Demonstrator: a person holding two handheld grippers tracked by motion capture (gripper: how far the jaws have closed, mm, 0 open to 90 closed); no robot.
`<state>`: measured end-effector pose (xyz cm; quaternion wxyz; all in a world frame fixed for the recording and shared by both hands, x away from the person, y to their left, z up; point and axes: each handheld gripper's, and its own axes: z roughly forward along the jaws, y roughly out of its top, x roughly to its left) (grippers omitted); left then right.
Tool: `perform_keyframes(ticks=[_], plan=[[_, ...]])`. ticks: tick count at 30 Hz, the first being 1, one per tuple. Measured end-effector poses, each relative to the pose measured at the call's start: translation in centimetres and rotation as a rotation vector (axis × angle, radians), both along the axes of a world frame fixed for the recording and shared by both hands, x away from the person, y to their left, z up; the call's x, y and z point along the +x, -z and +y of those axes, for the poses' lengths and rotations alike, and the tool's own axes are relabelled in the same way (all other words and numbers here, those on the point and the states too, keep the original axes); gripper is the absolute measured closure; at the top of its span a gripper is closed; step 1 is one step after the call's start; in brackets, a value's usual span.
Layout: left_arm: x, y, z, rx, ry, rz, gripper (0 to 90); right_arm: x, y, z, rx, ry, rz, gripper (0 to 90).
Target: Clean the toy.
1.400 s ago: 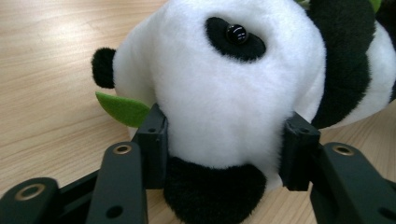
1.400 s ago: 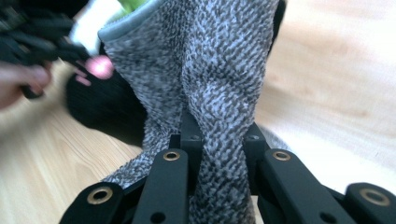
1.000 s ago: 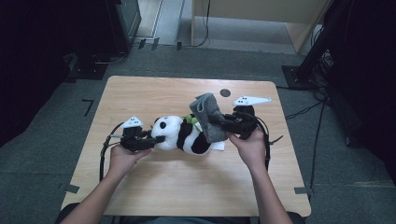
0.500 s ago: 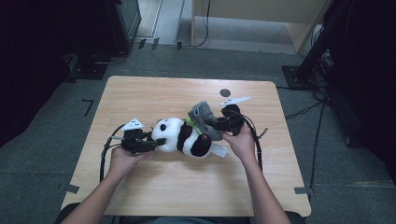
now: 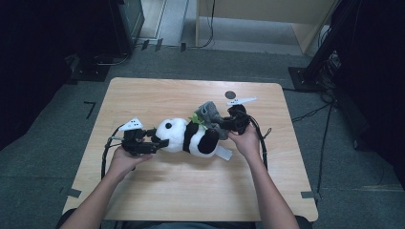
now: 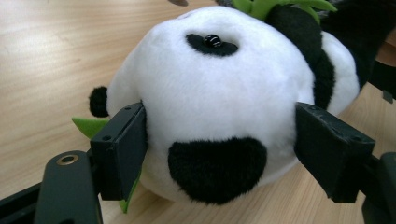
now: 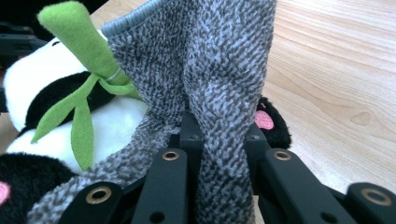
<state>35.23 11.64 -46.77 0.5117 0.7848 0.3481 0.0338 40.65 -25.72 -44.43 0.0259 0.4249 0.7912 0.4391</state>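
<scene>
Now left gripper [image 6: 219, 149] fingers have been parting around the plush panda's [image 6: 224, 107] head, seemingly touching; right gripper [image 7: 217, 135] fingers clamp grey knit [image 7: 210, 60].

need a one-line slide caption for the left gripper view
Left gripper, jaws just opened, straddles the head of a toy panda lying on the wooden table.

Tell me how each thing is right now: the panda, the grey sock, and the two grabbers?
Panda: lying on its side on the table, head between the left fingers.
Grey sock: bunched up, pinched in the right gripper, draped against the panda.
Left gripper: fingers have just been opening; they stand either side of the panda's head, no longer squeezing it.
Right gripper: shut on the grey sock.
</scene>
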Motion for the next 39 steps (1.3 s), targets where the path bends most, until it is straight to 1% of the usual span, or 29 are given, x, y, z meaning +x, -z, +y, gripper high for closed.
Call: perform_keyframes(ticks=[2, 3, 4, 5, 6, 7, 9, 10, 12, 13, 14, 15, 16, 17, 19, 20, 21, 22, 23, 26, 27, 28, 32, 33, 34, 36, 37, 38, 39], plan=[[0.0, -0.1, 0.2, 0.002, 0.015, -0.035, 21.9, 0.4, 0.2, -0.1, 0.001, 0.006, 0.006, 78.3], [0.0, -0.1, 0.2, 0.025, 0.025, -0.057, 22.1, 0.6, 0.3, -0.2, -0.006, 0.009, 0.006, 78.3], [0.1, -0.1, 0.3, 0.036, 0.035, -0.071, 22.5, 0.8, 0.5, -0.3, -0.007, 0.015, 0.008, 78.3], [0.4, 0.1, 0.5, 0.025, 0.039, -0.068, 22.7, 1.3, 0.8, -0.5, 0.008, 0.021, 0.015, 78.3], [0.4, 0.1, 0.5, 0.025, 0.039, -0.068, 22.6, 1.5, 1.0, -0.6, 0.021, 0.02, 0.016, 78.3], [1.0, 0.3, 0.5, 0.022, 0.037, -0.057, 22.2, 1.6, 1.1, -0.7, 0.03, 0.022, 0.017, 78.3], [1.3, 0.3, 0.4, 0.021, 0.041, -0.056, 20.6, 1.9, 1.3, -0.7, 0.04, 0.024, 0.02, 78.3], [1.8, 0.4, 0.3, 0.013, 0.057, -0.065, 20.6, 2.0, 1.3, -0.7, 0.042, 0.024, 0.02, 78.3], [2.0, 0.4, 0.2, 0.014, 0.062, -0.067, 18.5, 2.2, 1.4, -0.7, 0.04, 0.024, 0.031, 78.3], [2.2, 0.5, 0.1, 0.011, 0.066, -0.067, 17.9, 2.7, 1.3, -0.7, 0.035, 0.024, 0.053, 78.3], [2.4, 0.6, 0.1, 0.005, 0.068, -0.066, 17.9, 2.7, 1.3, -0.7, 0.035, 0.024, 0.053, 78.3], [2.8, 0.8, -0.1, -0.017, 0.063, -0.062, 16.4, 2.9, 1.3, -0.5, 0.028, 0.029, 0.053, 78.3], [2.9, 1.0, -0.1, -0.029, 0.063, -0.07, 16.2, 3.0, 1.5, -0.5, 0.03, 0.035, 0.056, 78.3], [3.0, 1.1, -0.2, -0.031, 0.067, -0.084, 15.2, 3.1, 1.7, -0.6, 0.038, 0.042, 0.063, 78.3], [3.2, 1.2, -0.4, -0.03, 0.069, -0.089, 14.1, 3.2, 1.9, -0.7, 0.049, 0.045, 0.069, 78.2], [3.4, 1.4, -0.6, -0.021, 0.072, -0.083, 10.3, 3.4, 2.2, -1.0, 0.064, 0.053, 0.078, 78.0], [3.9, 1.5, -1.0, -0.004, 0.083, -0.055, 8.1, 3.4, 2.3, -1.0, 0.07, 0.059, 0.084, 78.0], [4.0, 1.5, -1.2, -0.001, 0.081, -0.053, 6.3, 3.5, 2.4, -1.0, 0.073, 0.061, 0.085, 78.0], [4.0, 1.5, -1.2, -0.001, 0.081, -0.053, 5.2, 3.5, 2.4, -1.0, 0.073, 0.061, 0.085, 78.0], [4.4, 1.8, -1.8, 0.001, 0.069, -0.075, 3.4, 3.5, 2.4, -1.0, 0.069, 0.077, 0.092, 78.0], [4.4, 1.9, -1.9, -0.007, 0.065, -0.085, 3.4, 3.5, 2.4, -1.0, 0.069, 0.077, 0.092, 78.0], [4.5, 2.1, -1.9, -0.021, 0.052, -0.092, 5.8, 3.5, 2.5, -1.0, 0.073, 0.086, 0.098, 77.8], [4.6, 2.1, -1.9, -0.03, 0.042, -0.092, 9.3, 3.5, 2.7, -1.2, 0.086, 0.099, 0.108, 77.6], [4.4, 2.1, -2.0, -0.024, 0.035, -0.098, 13.1, 3.5, 2.7, -1.3, 0.086, 0.101, 0.111, 77.5], [4.3, 2.1, -2.0, -0.024, 0.022, -0.11, 13.1, 3.5, 2.7, -1.3, 0.086, 0.101, 0.111, 77.5], [4.1, 2.4, -2.0, -0.05, 0.004, -0.111, 14.3, 3.5, 2.7, -1.3, 0.086, 0.106, 0.111, 77.2], [4.0, 2.7, -1.9, -0.068, -0.009, -0.121, 15.5, 3.4, 2.6, -1.4, 0.088, 0.11, 0.113, 76.9], [4.0, 2.7, -1.9, -0.068, -0.009, -0.121, 16.8, 3.4, 2.6, -1.4, 0.088, 0.11, 0.113, 76.9], [4.0, 2.7, -1.9, -0.062, -0.009, -0.131, 18.5, 3.4, 2.6, -1.5, 0.091, 0.113, 0.113, 76.9]])
